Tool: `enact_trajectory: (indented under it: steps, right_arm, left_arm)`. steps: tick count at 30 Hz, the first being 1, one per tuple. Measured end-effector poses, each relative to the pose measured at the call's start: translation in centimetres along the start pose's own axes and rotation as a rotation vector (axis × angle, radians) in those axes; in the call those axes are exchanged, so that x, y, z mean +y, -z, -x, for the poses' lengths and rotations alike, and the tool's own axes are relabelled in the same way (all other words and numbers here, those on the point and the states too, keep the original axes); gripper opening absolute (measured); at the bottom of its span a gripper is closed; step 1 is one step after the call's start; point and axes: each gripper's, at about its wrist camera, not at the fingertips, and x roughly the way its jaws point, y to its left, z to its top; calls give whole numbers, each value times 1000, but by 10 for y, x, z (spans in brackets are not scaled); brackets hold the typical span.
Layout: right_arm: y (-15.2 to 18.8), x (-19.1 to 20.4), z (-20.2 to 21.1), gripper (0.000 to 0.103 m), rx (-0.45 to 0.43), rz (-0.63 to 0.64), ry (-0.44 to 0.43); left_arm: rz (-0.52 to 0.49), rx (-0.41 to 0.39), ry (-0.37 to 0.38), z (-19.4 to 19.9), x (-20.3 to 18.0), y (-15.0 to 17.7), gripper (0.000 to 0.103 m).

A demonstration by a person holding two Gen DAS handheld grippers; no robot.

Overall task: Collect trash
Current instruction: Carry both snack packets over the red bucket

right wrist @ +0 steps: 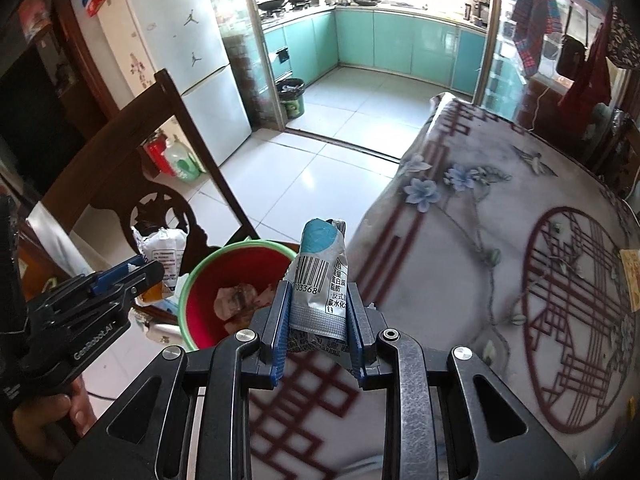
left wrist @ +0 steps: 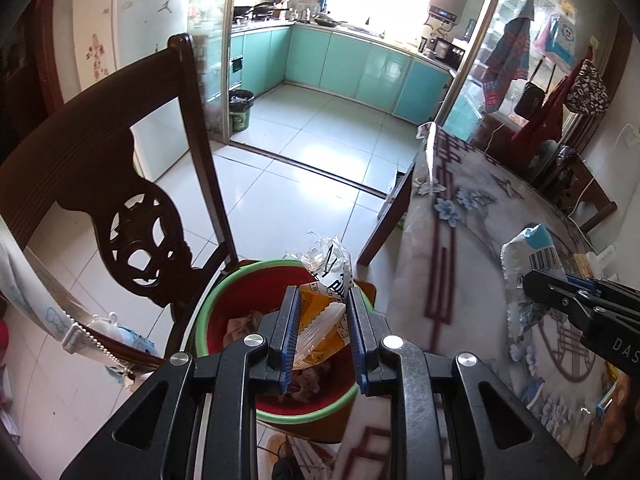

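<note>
**Wrappers over the bin**

Left claw [left wrist: 323, 316] pinching orange and clear wrappers [left wrist: 325, 292] above red bin [left wrist: 240, 292] with green rim. Right claw [right wrist: 318, 312] clamped on silver-blue packet [right wrist: 320, 276], at three o'clock of bin, over worktop [right wrist: 480, 240] edge.

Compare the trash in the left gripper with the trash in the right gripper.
The left gripper holds a crumpled bundle of clear and orange plastic over the red bin. The right gripper holds one silver-blue barcoded wrapper, upright, above the tablecloth edge. Both are clamped.
</note>
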Motion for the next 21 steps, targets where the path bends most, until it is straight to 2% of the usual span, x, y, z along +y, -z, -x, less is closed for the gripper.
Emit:
enact_trajectory:
  steps: [12, 21]
  right_arm:
    - [-7, 27, -25, 25, 47, 16, -21]
    - [-6, 46, -50, 25, 104, 26, -63]
  left_arm:
    - [5, 45, -17, -25, 28, -7, 20]
    - [8, 116, -24, -57, 41, -4, 20]
